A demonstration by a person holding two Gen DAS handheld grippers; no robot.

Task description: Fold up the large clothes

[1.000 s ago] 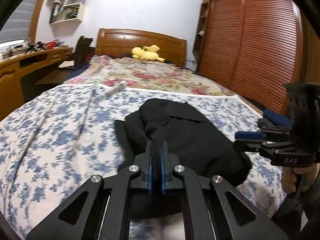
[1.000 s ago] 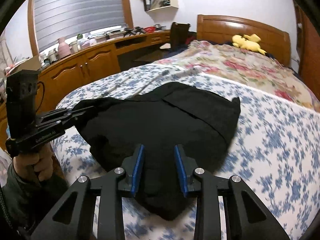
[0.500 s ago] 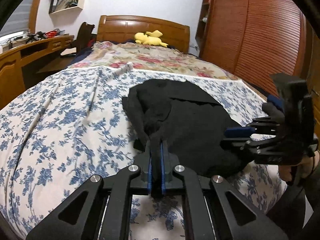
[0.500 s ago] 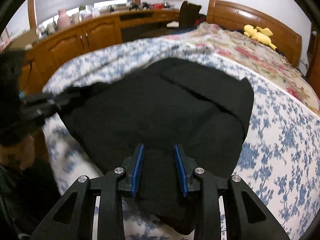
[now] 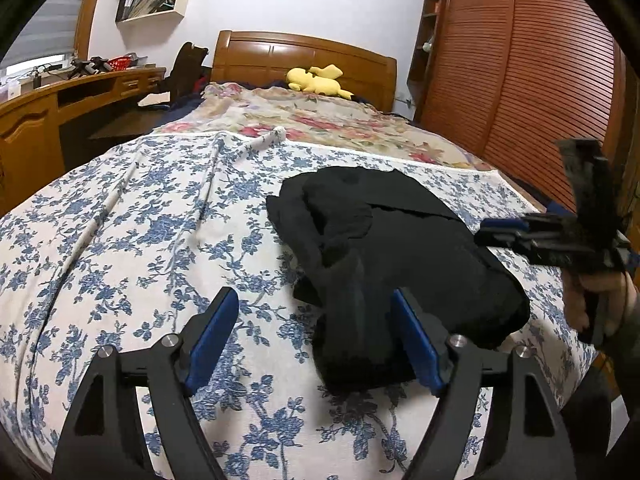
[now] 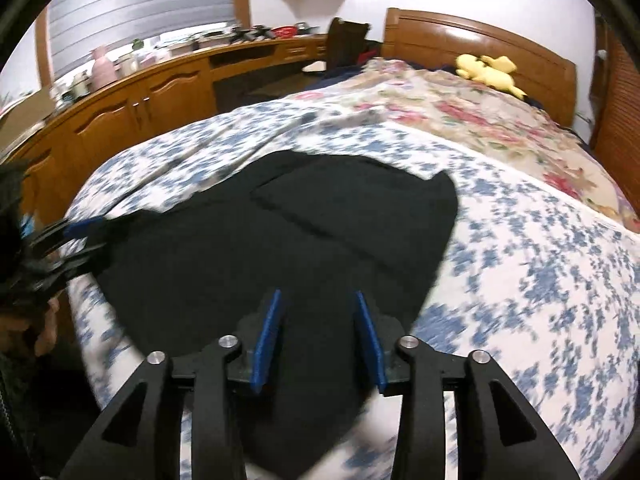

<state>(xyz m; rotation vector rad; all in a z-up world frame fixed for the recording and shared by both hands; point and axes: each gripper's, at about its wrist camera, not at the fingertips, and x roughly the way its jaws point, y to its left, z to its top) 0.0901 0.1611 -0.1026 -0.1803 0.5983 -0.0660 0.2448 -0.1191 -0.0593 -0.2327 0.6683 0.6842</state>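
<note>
A black garment (image 5: 400,248) lies bunched on the blue-flowered bedspread (image 5: 120,240). My left gripper (image 5: 316,312) is open wide; the garment's near end lies between its blue pads, released. In the right wrist view the garment (image 6: 280,240) lies spread flat. My right gripper (image 6: 318,316) is open just above its near edge, holding nothing. The right gripper also shows in the left wrist view (image 5: 552,236), and the left gripper shows blurred in the right wrist view (image 6: 60,248).
A yellow plush toy (image 5: 316,80) lies by the wooden headboard (image 5: 304,60) on a red-flowered quilt (image 5: 320,124). A wooden desk (image 5: 60,108) runs along the left. A slatted wooden wardrobe (image 5: 540,80) stands at the right.
My left gripper was shut on the garment's edge and has opened, letting it drop onto the bed. The right gripper stayed open and shifted a little over the garment.
</note>
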